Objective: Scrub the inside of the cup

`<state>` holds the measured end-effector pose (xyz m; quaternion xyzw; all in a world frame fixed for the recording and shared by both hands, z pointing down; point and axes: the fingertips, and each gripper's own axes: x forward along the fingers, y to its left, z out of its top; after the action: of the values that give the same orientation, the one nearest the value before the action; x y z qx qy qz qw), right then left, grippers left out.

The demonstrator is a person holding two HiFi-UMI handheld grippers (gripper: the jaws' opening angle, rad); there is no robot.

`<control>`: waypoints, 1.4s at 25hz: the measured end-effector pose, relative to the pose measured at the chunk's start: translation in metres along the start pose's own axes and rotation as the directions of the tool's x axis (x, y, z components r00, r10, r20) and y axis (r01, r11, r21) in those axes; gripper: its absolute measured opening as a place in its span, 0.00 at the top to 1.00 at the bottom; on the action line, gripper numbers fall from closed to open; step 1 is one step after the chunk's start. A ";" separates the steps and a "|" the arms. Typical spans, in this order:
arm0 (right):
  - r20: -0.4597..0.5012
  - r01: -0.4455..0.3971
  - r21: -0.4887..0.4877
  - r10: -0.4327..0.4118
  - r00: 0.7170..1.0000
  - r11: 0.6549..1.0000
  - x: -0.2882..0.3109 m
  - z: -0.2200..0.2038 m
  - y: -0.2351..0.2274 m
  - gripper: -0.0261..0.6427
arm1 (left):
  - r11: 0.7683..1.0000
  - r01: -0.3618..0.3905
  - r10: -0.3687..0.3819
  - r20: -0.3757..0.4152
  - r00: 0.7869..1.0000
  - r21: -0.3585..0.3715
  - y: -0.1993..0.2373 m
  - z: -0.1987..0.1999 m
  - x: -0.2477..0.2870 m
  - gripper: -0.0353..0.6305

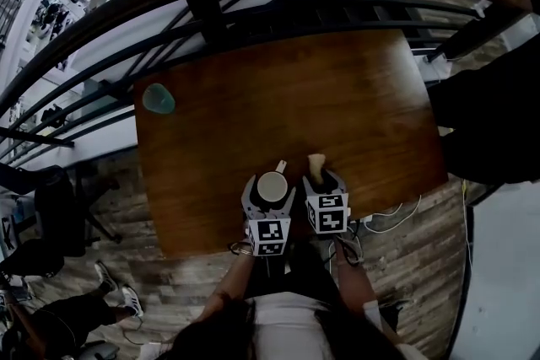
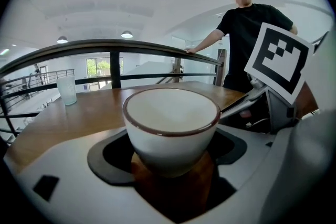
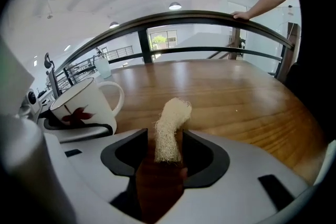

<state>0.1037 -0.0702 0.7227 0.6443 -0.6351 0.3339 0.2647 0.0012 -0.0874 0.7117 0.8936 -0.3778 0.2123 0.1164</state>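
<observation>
Cup (image 2: 170,131), lower centre – glossy ceramic, brittle; left gripper (image 1: 271,188) clamps its sides. Right gripper (image 1: 325,181) jaws wide – light, soft loofah (image 3: 170,128) loose between.

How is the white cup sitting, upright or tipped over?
Upright: the cup shows its brown rim facing up in the left gripper view, and the head view looks down into its round mouth.

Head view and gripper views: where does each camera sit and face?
Head view: on the person's head, steeply down onto table, left gripper, right gripper, forearms.
Left gripper view: on that gripper, along its jaws, cup between them.
Right gripper view: likewise, loofah between its jaws.
All three share cup and table.
</observation>
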 end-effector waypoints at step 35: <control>-0.014 -0.043 -0.110 0.041 0.999 0.993 -0.011 0.002 0.008 0.84 | 0.997 -0.068 0.068 0.033 0.997 -0.021 0.017 0.028 -0.005 0.34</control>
<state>0.0960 -0.0651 0.7126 0.6132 -0.6644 0.3077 0.2965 -0.0061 -0.1066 0.6853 0.8826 -0.4120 0.1971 0.1117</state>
